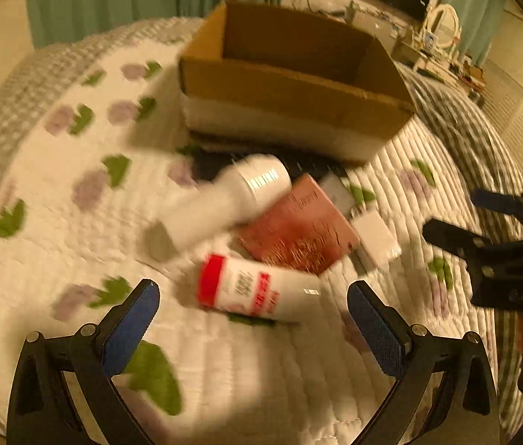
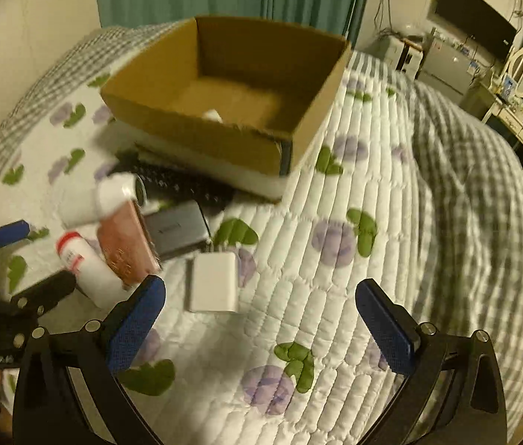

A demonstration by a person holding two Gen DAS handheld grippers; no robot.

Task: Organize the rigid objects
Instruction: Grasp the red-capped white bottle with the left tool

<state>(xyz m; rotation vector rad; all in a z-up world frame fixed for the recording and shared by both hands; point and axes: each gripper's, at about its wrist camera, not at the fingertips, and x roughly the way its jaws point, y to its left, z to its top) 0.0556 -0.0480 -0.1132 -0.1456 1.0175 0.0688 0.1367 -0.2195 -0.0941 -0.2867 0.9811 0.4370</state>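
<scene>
Red-capped and blurred past reading, a white bottle lies on the quilted bed between the left gripper's wide-spread fingers, beside a pink box of illegible print, while the right gripper hangs open before the cardboard box.

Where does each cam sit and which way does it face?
Left wrist: on the left gripper, open, looking down its fingers at the red-capped bottle and box; right gripper at its right edge.
Right wrist: on the right gripper, open, over the quilt, facing the box; left gripper at its left.
Shared: box, bottle, pink box, white block.
</scene>
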